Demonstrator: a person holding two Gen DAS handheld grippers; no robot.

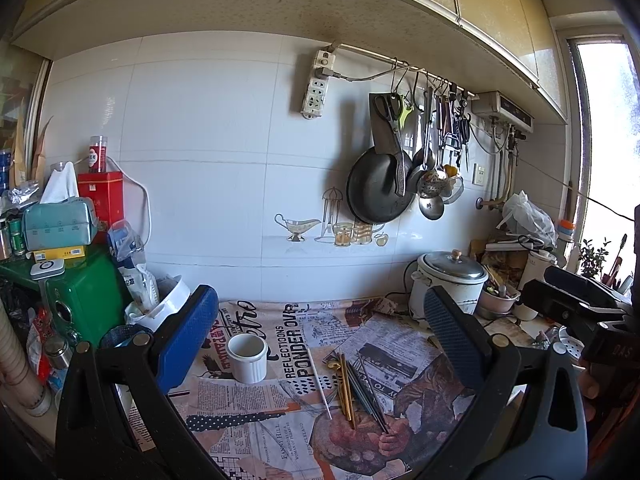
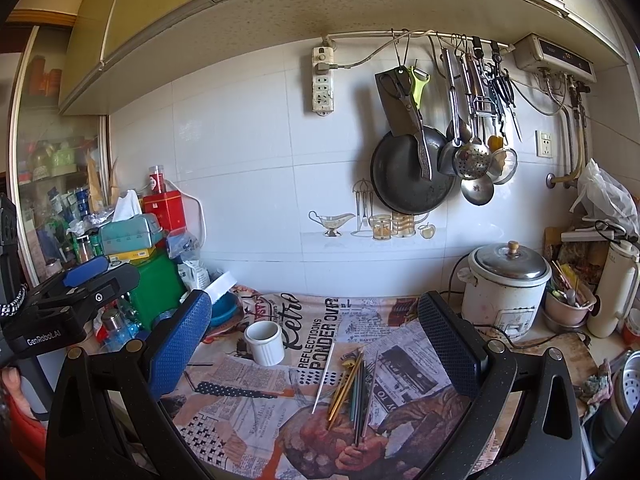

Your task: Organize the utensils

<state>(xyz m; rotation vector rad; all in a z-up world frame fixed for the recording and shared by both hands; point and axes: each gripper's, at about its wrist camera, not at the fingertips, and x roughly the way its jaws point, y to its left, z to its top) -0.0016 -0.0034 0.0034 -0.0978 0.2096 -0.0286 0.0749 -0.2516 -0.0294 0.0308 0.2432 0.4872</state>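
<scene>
Nearest to the cameras, both claws are wide open and hold nothing. The left claw hangs above the counter, which is covered with a cloth printed like old newspapers. The right claw hangs beside it at a similar height, its fingers spread to both sides of the view.

Just beyond the fingertips lies the bundle of utensils: several thin sticks, golden, green and dark, loosely together on the cloth, some crossing each other. A single white stick lies just beside them on the left, apart from the bundle. A little farther back and to the left stands the white ribbed cup, upright and empty as far as I can see.

Behind these, a rice cooker stands at the right and a green box at the left. On the tiled wall hang a black pan and ladles.

I judge that the task is at its beginning: nothing is in the cup yet. The next move probably calls for lowering one claw over a single stick, closing on its middle, and carrying it to the cup. Thin sticks lying flat are hard to pinch, so the fingers must come down very close to the cloth.
</scene>
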